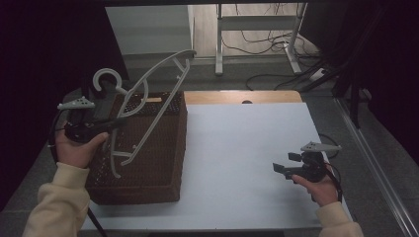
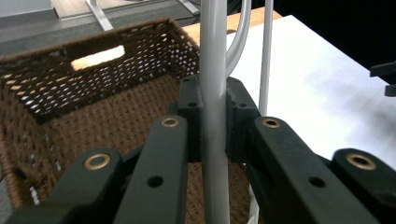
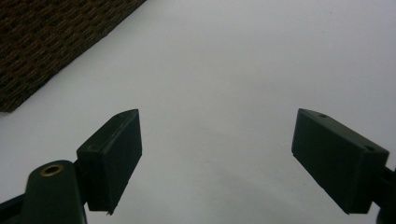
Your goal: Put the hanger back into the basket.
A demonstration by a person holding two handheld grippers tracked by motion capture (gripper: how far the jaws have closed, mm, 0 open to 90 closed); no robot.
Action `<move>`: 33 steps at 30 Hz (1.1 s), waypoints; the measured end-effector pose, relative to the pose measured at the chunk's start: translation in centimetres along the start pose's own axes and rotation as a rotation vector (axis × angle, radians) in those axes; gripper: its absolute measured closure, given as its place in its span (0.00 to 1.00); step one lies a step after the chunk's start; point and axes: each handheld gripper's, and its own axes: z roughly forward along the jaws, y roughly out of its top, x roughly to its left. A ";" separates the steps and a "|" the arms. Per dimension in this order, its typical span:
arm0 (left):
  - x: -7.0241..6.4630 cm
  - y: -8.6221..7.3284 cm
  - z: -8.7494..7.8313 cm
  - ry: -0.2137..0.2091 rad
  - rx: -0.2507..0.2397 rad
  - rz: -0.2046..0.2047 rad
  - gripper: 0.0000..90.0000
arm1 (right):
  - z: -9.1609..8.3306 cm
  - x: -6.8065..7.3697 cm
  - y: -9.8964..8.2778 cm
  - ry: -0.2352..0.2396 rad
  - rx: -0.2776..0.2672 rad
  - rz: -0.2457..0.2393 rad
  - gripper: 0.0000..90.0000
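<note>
Left gripper (image 2: 214,126) fingers clamp the white hanger (image 1: 148,106) over the basket (image 1: 163,168) at the surface's left edge; right gripper (image 3: 217,158) idles, fingers spread.

High view: fixed above the person's side, facing forward and down on the white table (image 1: 237,148), floor beyond. Left gripper view: rides the left gripper, very close, looking along its jaws into the wicker basket (image 2: 93,93), table to the right. Right gripper view: low and close over the table, basket corner at upper left. Shared by all three: basket and table.
</note>
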 end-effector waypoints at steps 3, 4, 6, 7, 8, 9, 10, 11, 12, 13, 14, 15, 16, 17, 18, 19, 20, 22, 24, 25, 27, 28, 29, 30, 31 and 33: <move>0.8 -0.5 -0.1 0.015 0.005 -0.019 0.89 | 0.0 -0.1 0.0 0.003 -0.001 0.008 0.18; 1.1 -0.6 0.0 0.021 0.007 -0.022 0.89 | 0.0 -0.1 0.0 0.002 0.001 0.011 0.18; 1.6 -1.0 -0.1 0.032 0.011 -0.028 0.89 | 0.0 -0.1 0.0 0.000 0.005 0.015 0.18; 1.8 -1.1 -0.1 0.035 0.011 -0.034 0.89 | 0.0 -0.1 0.0 -0.001 0.004 0.014 0.18; 2.1 -1.3 -0.1 0.036 0.009 -0.038 0.89 | 0.0 -0.1 0.0 -0.002 0.004 0.012 0.18; 2.3 -1.5 -0.1 0.040 0.009 -0.038 0.89 | 0.0 -0.1 0.0 -0.004 0.005 0.011 0.18; 2.4 -1.7 -0.1 0.042 0.009 -0.038 0.89 | 0.1 -0.1 0.0 -0.004 0.008 0.010 0.18; 2.6 -1.9 -0.1 0.045 0.012 -0.035 0.89 | 0.1 -0.1 -0.1 -0.004 0.011 0.009 0.17; 2.8 -2.1 -0.1 0.047 0.016 -0.036 0.89 | 0.1 -0.1 -0.1 -0.005 0.014 0.009 0.17; 3.0 -2.3 -0.1 0.047 0.020 -0.040 0.89 | 0.1 -0.1 -0.1 -0.005 0.015 0.007 0.17; 3.2 -2.4 0.0 0.050 0.027 -0.041 0.89 | 0.1 -0.1 -0.1 -0.004 0.016 0.008 0.17; 3.3 -2.6 0.1 0.056 0.031 -0.042 0.89 | 0.1 -0.1 -0.1 -0.004 0.016 0.010 0.17; 3.5 -2.7 0.2 0.062 0.036 -0.040 0.89 | 0.1 -0.1 -0.1 -0.004 0.015 0.012 0.17; 3.6 -2.8 0.2 0.066 0.040 -0.039 0.89 | 0.1 -0.1 -0.1 -0.004 0.016 0.014 0.17; 3.8 -2.9 0.3 0.070 0.042 -0.041 0.89 | 0.1 -0.1 -0.1 -0.005 0.017 0.014 0.17; 3.9 -3.1 0.3 0.073 0.043 -0.039 0.89 | 0.2 -0.1 -0.1 -0.006 0.017 0.015 0.17; 4.0 -3.2 0.3 0.077 0.045 -0.037 0.89 | 0.2 -0.2 -0.1 -0.007 0.017 0.015 0.17; 4.1 -3.5 0.4 0.085 0.050 -0.033 0.89 | 0.2 -0.1 -0.1 -0.008 0.018 0.016 0.17; 4.1 -3.7 0.5 0.092 0.064 -0.026 0.89 | 0.2 -0.1 -0.1 -0.008 0.019 0.014 0.17; 4.1 -3.9 0.6 0.095 0.071 -0.020 0.89 | 0.2 -0.1 -0.1 -0.008 0.020 0.014 0.17; 4.2 -4.2 0.8 0.102 0.085 -0.016 0.89 | 0.2 -0.2 -0.1 -0.007 0.021 0.014 0.17; 4.2 -4.3 0.9 0.104 0.092 -0.015 0.89 | 0.2 -0.2 -0.1 -0.008 0.022 0.014 0.17; 4.2 -4.5 1.1 0.107 0.099 -0.016 0.89 | 0.2 -0.2 -0.1 -0.008 0.022 0.014 0.17; 4.3 -4.7 1.2 0.110 0.105 -0.016 0.89 | 0.2 -0.2 -0.1 -0.008 0.022 0.014 0.17; 4.3 -4.8 1.4 0.114 0.115 -0.013 0.89 | 0.2 -0.2 -0.1 -0.007 0.022 0.014 0.17; 4.4 -5.1 1.7 0.121 0.134 -0.012 0.89 | 0.2 -0.2 -0.1 -0.008 0.022 0.014 0.17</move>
